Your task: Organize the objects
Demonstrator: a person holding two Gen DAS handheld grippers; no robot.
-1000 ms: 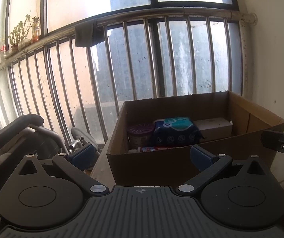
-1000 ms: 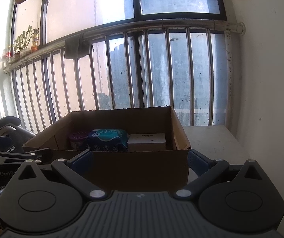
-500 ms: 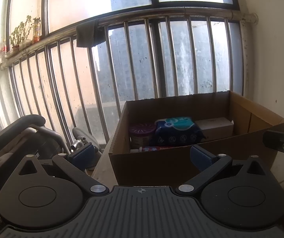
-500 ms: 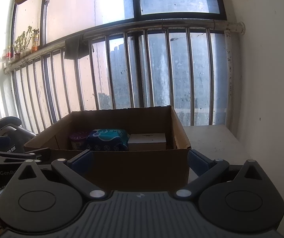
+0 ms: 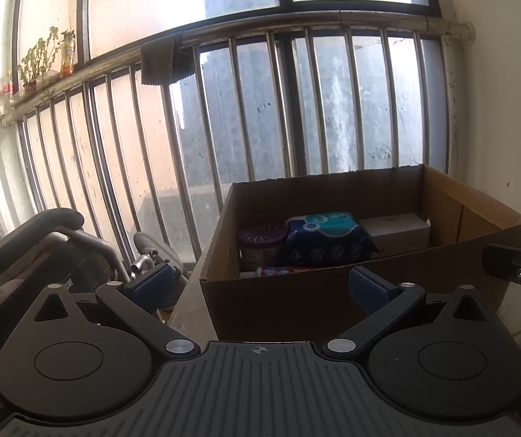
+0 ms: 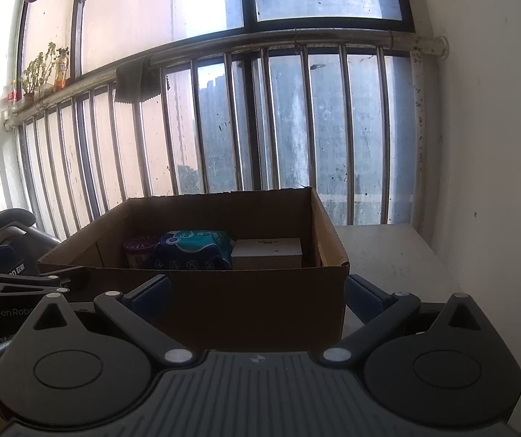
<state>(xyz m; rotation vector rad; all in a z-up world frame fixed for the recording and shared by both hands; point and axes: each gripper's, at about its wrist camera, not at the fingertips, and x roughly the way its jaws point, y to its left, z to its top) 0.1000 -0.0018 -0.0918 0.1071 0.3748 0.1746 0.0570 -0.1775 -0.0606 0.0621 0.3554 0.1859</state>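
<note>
I hold my left hand-held gripper (image 5: 258,284) and my right hand-held gripper (image 6: 256,293) with jaws apart and empty, both facing the cardboard box (image 6: 224,302) at twelve o'clock on the pale surface (image 6: 387,255). Inside the box already lie a purple-lidded jar (image 5: 260,242), a blue and teal soft pack (image 5: 327,242), a white carton (image 5: 397,229) at its two o'clock corner and a red-labelled item (image 5: 282,271) near the front wall. I judge the packing mostly done, since I see nothing loose outside left to gather.

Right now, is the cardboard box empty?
No, the cardboard box holds a blue packet, a white carton and a purple-lidded jar.
</note>
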